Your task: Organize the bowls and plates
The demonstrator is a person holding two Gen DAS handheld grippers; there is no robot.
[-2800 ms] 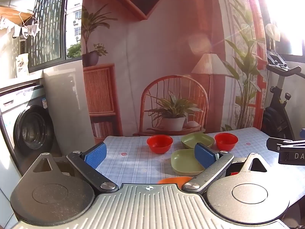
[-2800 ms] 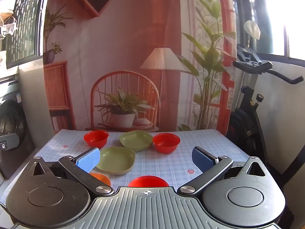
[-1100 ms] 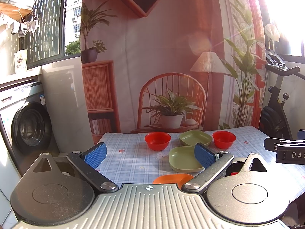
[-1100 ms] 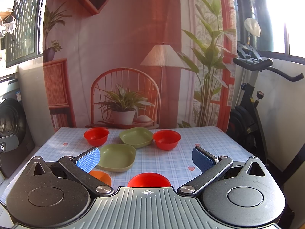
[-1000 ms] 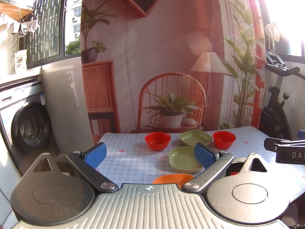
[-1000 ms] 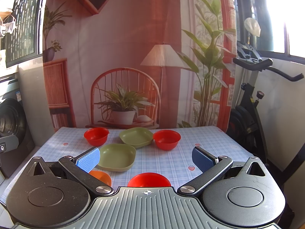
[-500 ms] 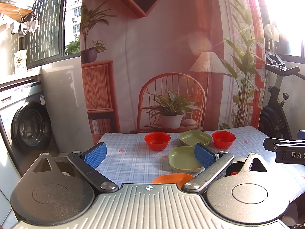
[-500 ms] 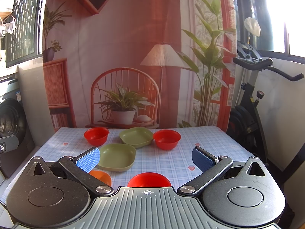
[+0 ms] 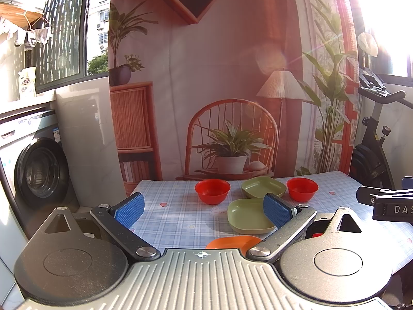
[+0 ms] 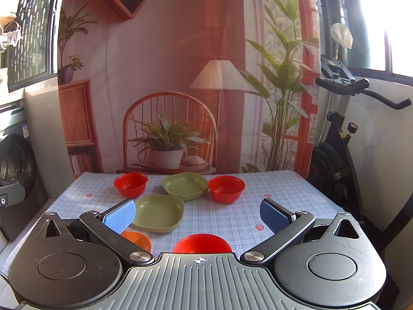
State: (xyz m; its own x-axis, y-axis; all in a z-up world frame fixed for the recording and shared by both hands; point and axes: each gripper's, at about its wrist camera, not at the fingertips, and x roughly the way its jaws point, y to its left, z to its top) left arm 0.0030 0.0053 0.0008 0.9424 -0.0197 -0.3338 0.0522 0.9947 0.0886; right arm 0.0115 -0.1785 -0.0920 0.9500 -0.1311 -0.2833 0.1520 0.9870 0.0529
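On the checked table point(image 10: 232, 217) stand two red bowls at the back, the left one point(image 10: 130, 184) and the right one point(image 10: 226, 188), with a green square plate point(image 10: 184, 185) between them. A second green plate point(image 10: 158, 214) lies nearer. An orange plate point(image 10: 136, 240) and a red bowl point(image 10: 202, 242) sit closest, partly hidden by my right gripper point(image 10: 197, 215), which is open and empty above the near edge. My left gripper point(image 9: 204, 210) is open and empty too, over the table's left front, with the same plates point(image 9: 249, 215) and bowls point(image 9: 212, 190) ahead.
A washing machine point(image 9: 38, 170) stands left of the table. An exercise bike point(image 10: 340, 149) stands right of it. A printed backdrop point(image 10: 180, 77) hangs right behind the table's far edge. The right gripper's body point(image 9: 387, 204) shows at the left view's right edge.
Both grippers rose slightly early on and have since held nearly still. Nothing on the table has moved.
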